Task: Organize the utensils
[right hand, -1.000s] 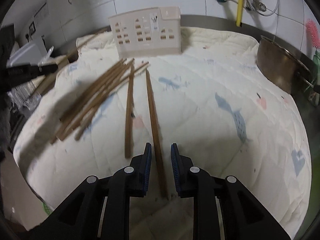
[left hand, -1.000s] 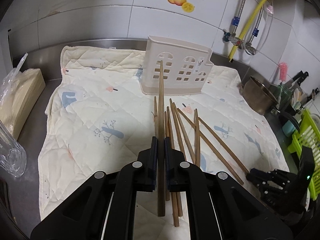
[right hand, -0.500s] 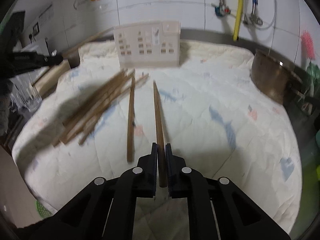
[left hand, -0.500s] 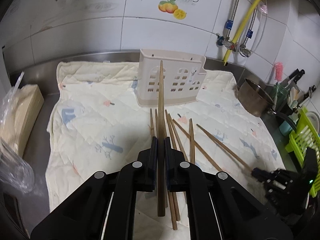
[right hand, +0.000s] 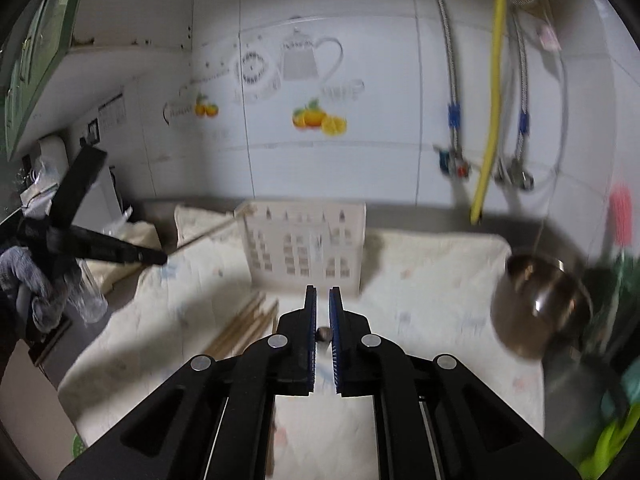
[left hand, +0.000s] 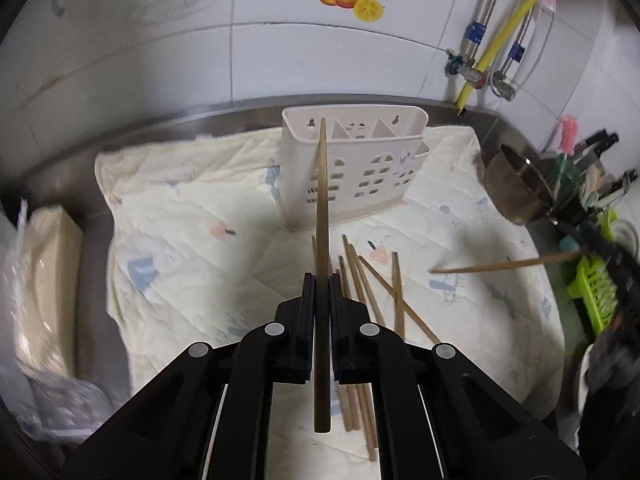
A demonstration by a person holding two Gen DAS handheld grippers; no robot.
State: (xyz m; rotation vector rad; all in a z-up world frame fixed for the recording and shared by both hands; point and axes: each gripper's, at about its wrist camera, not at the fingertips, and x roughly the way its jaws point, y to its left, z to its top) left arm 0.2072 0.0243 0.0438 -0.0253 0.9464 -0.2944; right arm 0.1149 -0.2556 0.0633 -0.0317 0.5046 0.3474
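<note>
The left gripper has its jaws clamped on one chopstick, whose tip reaches the top rim of the beige utensil holder at frame centre. The right gripper has its jaws pinched on another chopstick's end. Loose chopsticks lie on the quilted cloth covering the surface.

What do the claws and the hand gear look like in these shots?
Both claws, left claw and right claw, are matte black plastic linkages with silver round pivot pins and blue ribbed pads on the inner finger faces. In the right wrist view the hand on the left claw wears a grey fuzzy glove. No cables visible.
</note>
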